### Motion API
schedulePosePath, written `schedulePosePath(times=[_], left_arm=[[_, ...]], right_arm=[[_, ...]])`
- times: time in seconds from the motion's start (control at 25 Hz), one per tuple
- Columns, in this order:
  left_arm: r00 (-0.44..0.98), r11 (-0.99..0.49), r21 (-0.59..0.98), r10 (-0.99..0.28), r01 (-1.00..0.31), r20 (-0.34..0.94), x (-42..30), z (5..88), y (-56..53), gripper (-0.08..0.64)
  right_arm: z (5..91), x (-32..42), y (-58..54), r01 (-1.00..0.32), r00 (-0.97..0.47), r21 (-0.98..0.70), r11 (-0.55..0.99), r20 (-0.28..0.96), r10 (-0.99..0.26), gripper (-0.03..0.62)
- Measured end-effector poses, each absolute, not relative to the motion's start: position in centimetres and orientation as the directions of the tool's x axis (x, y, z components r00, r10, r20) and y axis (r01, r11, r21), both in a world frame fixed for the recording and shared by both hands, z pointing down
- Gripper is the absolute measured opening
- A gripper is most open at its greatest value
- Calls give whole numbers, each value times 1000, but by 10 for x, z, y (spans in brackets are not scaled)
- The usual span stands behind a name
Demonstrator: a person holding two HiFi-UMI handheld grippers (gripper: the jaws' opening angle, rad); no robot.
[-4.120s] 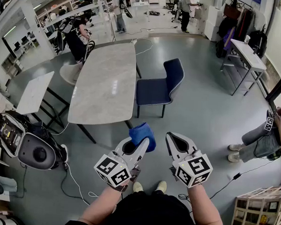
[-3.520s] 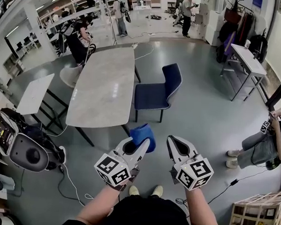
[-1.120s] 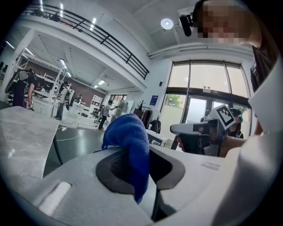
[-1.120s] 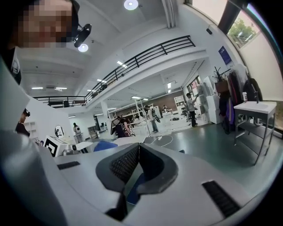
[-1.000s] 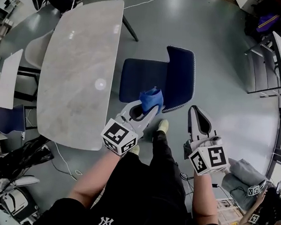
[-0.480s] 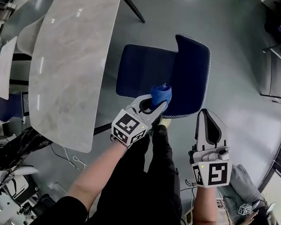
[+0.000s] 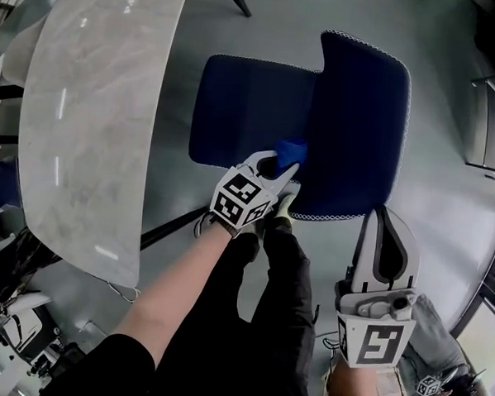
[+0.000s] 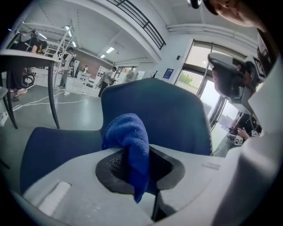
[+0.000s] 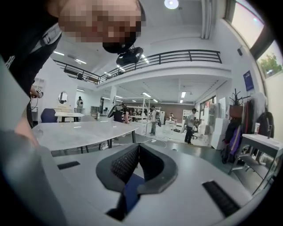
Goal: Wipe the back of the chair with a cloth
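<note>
Now the left tongs (image 7: 287, 169) pinch the blue cloth (image 7: 290, 148) with a wad pushed out front, ready to rub the backrest (image 7: 359, 116) just beside it; the right tongs (image 7: 381, 215), closed on nothing, hang aside, probably to keep clear

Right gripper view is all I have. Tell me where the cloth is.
Observer: The blue cloth is pinched in the left gripper, which is shut on it.
Operator: Give me its position against the chair.
Observer: It is at the front face of the chair back, low down, near the seat. I cannot confirm contact.
Operator: Report where my right gripper sits.
Observer: In the head view, the right gripper holds nothing, and its tip is close to the chair back's near edge.
</note>
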State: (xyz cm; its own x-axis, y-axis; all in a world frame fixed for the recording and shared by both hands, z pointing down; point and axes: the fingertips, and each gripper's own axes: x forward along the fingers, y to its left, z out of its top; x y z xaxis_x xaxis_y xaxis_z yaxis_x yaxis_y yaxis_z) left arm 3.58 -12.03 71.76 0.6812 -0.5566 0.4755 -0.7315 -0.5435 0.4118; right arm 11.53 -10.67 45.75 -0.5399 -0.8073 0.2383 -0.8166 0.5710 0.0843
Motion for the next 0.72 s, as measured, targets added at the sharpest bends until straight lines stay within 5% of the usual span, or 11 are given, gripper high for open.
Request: schedulePosePath(times=[0.56, 0.72], left_arm=[[730, -452, 574, -455, -683, 510, 63, 852, -123, 64], [811, -394, 727, -432, -563, 394, 72, 850, -122, 64]], right_arm=[[503, 108, -103, -830, -518, 120, 544, 198, -833, 14], [504, 109, -103, -835, -512, 110, 539, 202, -835, 14]])
